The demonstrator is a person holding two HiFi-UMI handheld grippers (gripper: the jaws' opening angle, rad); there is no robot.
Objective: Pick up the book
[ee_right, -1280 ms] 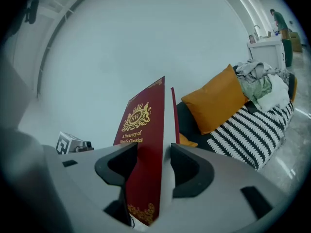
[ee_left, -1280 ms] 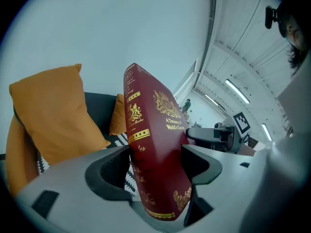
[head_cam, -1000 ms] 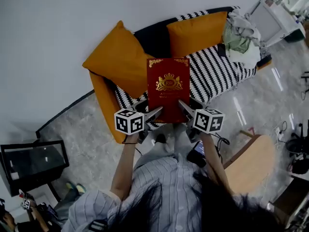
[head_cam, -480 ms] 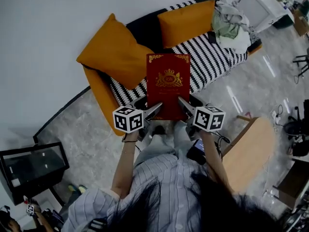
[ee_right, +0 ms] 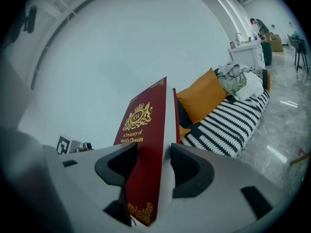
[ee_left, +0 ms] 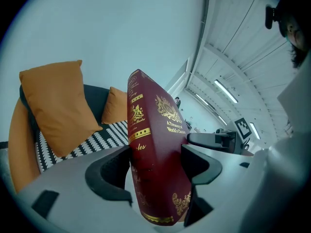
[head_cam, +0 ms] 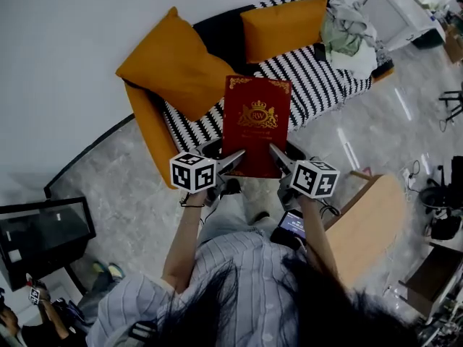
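Observation:
A thick red book (head_cam: 255, 123) with gold crest and lettering is held up in the air in front of the sofa. My left gripper (head_cam: 236, 159) is shut on its lower left edge, by the spine (ee_left: 140, 144). My right gripper (head_cam: 278, 156) is shut on its lower right edge, where the cover (ee_right: 142, 144) and white page block sit between the jaws. Both grippers hold the book's near end, cover facing up toward the head camera.
A sofa (head_cam: 311, 85) with a black-and-white striped seat has orange cushions (head_cam: 173, 67) at its left and back, and a pile of clothes (head_cam: 346, 33) at its right end. A wooden table (head_cam: 369, 219) stands at the right and a black monitor (head_cam: 40, 233) at the lower left.
The book stays clamped in both grippers; the pair and the book have shifted slightly, and the book now tilts a little to the right. The view has shifted over the sofa.

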